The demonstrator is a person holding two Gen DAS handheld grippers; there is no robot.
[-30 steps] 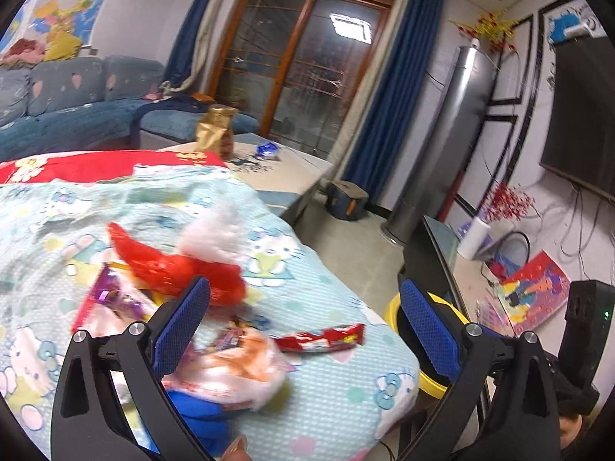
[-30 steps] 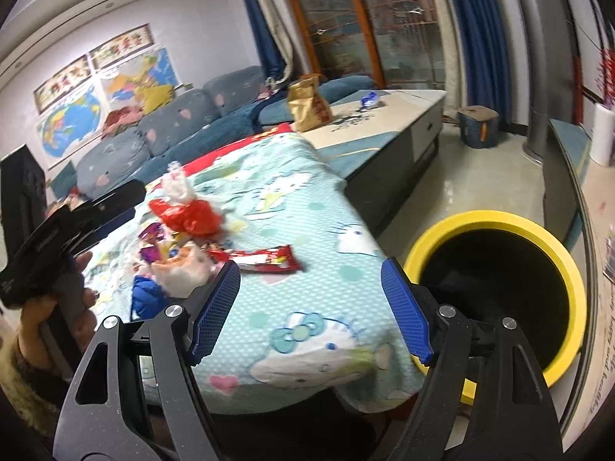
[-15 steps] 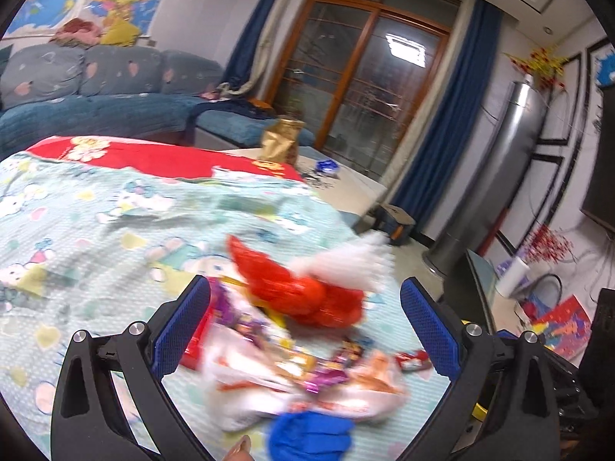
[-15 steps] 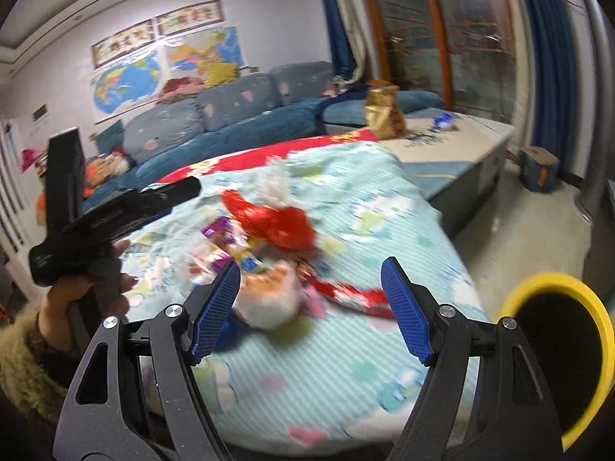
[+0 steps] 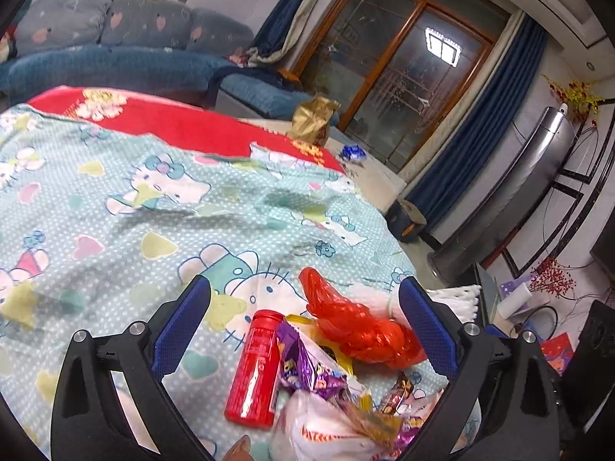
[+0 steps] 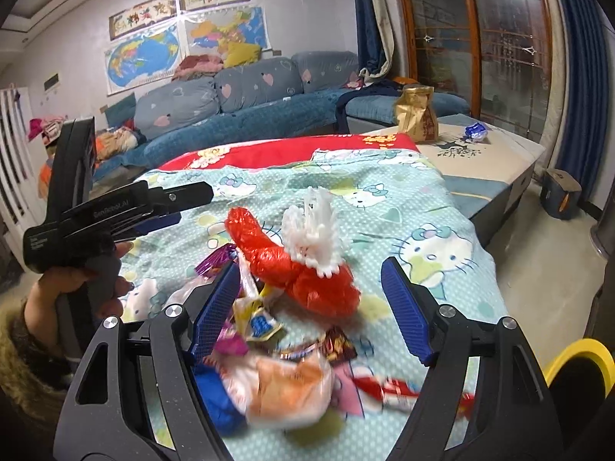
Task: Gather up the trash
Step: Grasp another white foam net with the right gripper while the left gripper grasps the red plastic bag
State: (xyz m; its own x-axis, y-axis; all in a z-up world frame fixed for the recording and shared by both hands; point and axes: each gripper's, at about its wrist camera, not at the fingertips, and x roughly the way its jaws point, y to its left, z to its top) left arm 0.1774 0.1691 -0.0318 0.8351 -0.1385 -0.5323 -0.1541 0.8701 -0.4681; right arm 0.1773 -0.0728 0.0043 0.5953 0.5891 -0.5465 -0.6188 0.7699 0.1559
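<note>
Wrappers heaped on blanket — jaws apart

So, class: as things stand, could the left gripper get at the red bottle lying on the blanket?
Probably yes. The left gripper has its jaws wide open and empty, and the red bottle lies just ahead between them. Only purple wrappers crowd its right side; nothing covers it.

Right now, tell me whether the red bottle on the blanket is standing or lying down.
Lying down. The red bottle rests on its side on the cartoon-cat blanket, cap end pointing away from the camera, beside the purple wrapper.
</note>
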